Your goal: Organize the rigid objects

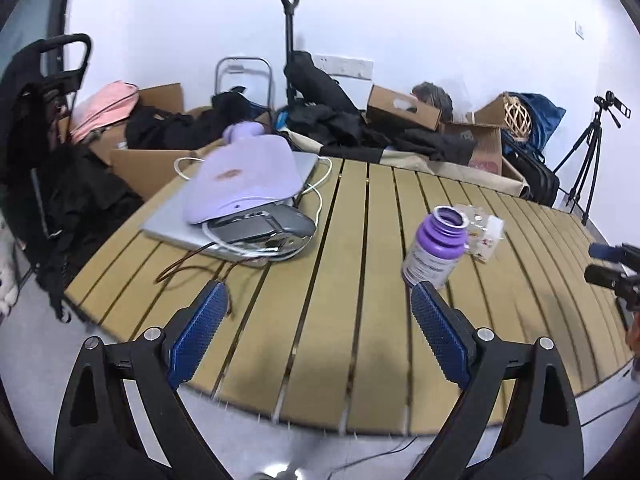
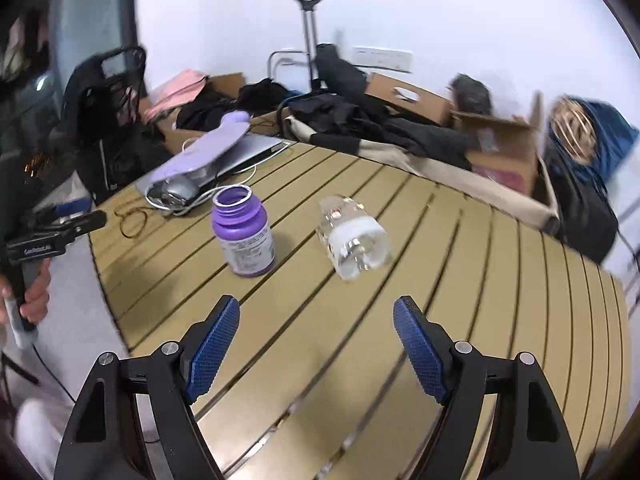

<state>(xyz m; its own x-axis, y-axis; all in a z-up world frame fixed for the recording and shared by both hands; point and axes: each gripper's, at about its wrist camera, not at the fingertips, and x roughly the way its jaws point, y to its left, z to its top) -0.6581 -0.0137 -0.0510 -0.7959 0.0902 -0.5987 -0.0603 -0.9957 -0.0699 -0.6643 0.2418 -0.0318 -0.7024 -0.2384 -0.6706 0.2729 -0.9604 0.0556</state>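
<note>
Right wrist view: the right hand-held gripper point(image 2: 316, 344) hangs released over the slatted surface point(image 2: 500, 300), its two blue pads spread and grasping nothing. Beyond it are two containers: one purple bottle point(image 2: 243, 237) standing upright without a cap, and just beside it one clear jar point(image 2: 352, 236) lying on its side. Farther back, one lavender pouch point(image 2: 208, 152) rests on one laptop point(image 2: 256, 152). In the left wrist view the left hand-held gripper point(image 1: 320, 332) is likewise spread and empty, the purple bottle point(image 1: 434, 248) just past its right finger.

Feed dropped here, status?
Both jaws open, empty. Purple bottle upright, uncapped; clear jar on its side beside it. Nothing in the way.
</note>
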